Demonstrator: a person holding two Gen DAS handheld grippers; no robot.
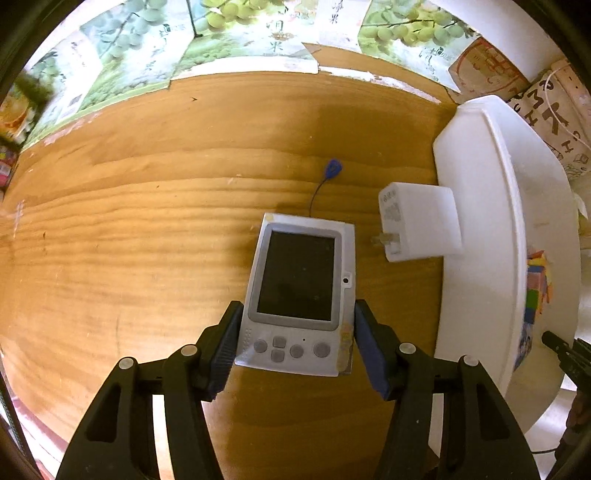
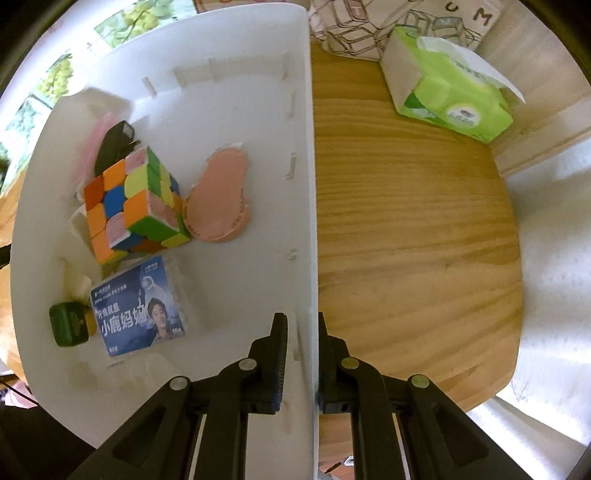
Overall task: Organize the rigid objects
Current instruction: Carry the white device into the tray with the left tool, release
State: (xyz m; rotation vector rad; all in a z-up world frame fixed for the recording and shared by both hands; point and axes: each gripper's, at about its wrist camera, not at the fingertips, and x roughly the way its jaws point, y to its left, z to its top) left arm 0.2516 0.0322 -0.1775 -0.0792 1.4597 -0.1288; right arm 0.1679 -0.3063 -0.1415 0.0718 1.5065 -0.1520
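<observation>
Above the wooden counter (image 1: 147, 229), the left tool (image 1: 295, 343) is clamped on the grey handheld game console (image 1: 301, 291). Carry it level toward 3 o'clock, over the white plastic bin (image 1: 480, 221). Right tool (image 2: 300, 354) pinches the bin's wall, steadying it.

— What sort of place is this?

— A home, by the look of it. There's a round wooden table (image 1: 147, 229) with flattened fruit cartons (image 1: 236, 33) printed with green grapes lying along its far edge.

— Anything else domestic?

— A green pack of tissues (image 2: 448, 86) sits open on the tabletop, beside a paper bag (image 2: 354, 26) with drawn cubes. A white plastic bin (image 2: 236, 122) holds household odds and ends: a puzzle cube (image 2: 133, 203), a pink shoe insole (image 2: 221, 195), a blue printed packet (image 2: 138, 306).

— No workshop gear?

— Just a phone charger (image 1: 417, 221) on the table.
</observation>
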